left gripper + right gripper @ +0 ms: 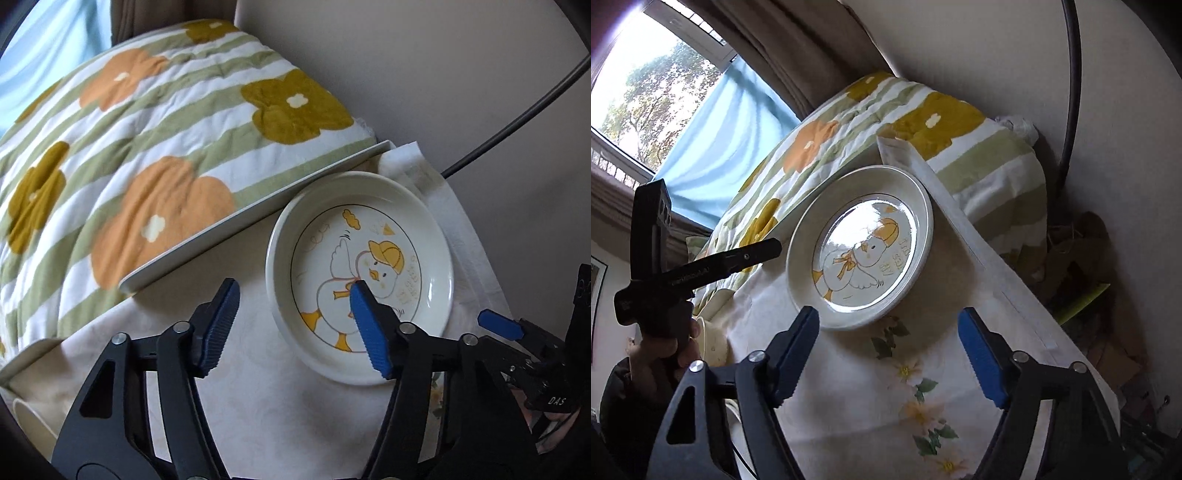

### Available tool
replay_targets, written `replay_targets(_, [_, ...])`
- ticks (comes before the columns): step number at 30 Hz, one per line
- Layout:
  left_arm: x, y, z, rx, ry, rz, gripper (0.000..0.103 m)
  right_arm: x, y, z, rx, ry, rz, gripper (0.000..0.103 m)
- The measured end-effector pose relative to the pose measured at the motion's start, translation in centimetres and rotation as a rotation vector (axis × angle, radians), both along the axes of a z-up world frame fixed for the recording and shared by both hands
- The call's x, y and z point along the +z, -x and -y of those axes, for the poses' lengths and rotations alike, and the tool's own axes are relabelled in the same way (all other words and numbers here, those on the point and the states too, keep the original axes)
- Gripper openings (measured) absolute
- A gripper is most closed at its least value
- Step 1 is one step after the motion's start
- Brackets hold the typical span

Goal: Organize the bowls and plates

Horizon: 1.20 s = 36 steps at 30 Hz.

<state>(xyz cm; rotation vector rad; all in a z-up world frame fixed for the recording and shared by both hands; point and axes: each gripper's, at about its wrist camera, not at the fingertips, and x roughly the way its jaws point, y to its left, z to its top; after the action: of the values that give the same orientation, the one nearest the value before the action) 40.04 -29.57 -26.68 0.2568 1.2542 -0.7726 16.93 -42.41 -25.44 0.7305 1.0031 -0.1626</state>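
Right now, operator, this is what you have in front of you.

Plate: your round cream ceramic plate with the yellow-capped duck drawing (360, 280) lies flat on the pale floral tablecloth (258, 387), close to the table's far corner.

Left gripper: your left gripper (295, 321) straddles the near-left rim of the plate with its jaws apart; one blue ribbed pad (369, 332) is over the plate's inside, the other is outside it over the cloth. Neither pad presses on the rim (whether the inner pad touches the plate's floor, you cannot tell).

Right gripper: your right gripper (888, 354) hangs over the tablecloth just short of the plate's near edge, jaws apart, nothing between them.

Hand: your hand (668, 354) wraps the left gripper's black handle, seen in the right wrist view.

Bowl: a cream ceramic bowl (714, 343) sits at the table's left edge, partly hidden.

Surroundings: a striped green-and-white quilt with orange and mustard flowers (147, 147) lies beside the table; a white tray edge (258, 210) runs between quilt and plate.
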Motion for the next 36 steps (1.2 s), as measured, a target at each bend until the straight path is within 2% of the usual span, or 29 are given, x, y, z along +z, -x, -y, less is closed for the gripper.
replay_targets(4, [-2.1, -1.1, 1.3, -0.02, -0.034, -0.018, 0.053, -2.3, -1.8, 0.7, -0.033, -0.059, -0.041, 0.051])
replay_targets(8, [-3.5, -1.7, 1.7, -0.032, -0.048, -0.045, 0.034, -3.2, -2.7, 0.8, -0.041, -0.061, -0.055, 0.041])
replay_targets(9, [-3.7, -1.7, 1.8, -0.037, -0.051, -0.047, 0.034, -3.3, -2.9, 0.8, -0.049, -0.061, -0.058, 0.035])
replay_targets(11, [-3.8, -1.6, 1.9, -0.054, -0.058, -0.031, 0.031, -3.6, -2.9, 0.9, -0.07, -0.065, -0.062, 0.034])
replay_targets(12, [-3.8, -1.5, 2.0, -0.06, -0.068, -0.019, 0.021, -3.6, -2.8, 0.9, -0.077, -0.066, -0.059, 0.03])
replay_targets(16, [-3.8, -1.7, 1.9, -0.044, -0.06, -0.02, 0.019, -4.0, -3.3, 0.9, -0.073, -0.065, -0.062, 0.017])
replay_targets(29, [-2.1, 0.1, 1.3, -0.044, -0.075, 0.037, 0.019, -2.9, -3.0, 0.5, -0.031, -0.026, -0.032, 0.017])
replay_targets(36, [1.9, 2.7, -1.0, -0.007, -0.024, 0.089, 0.019, 0.1, -1.6, -0.9, 0.029, 0.049, 0.026, 0.017])
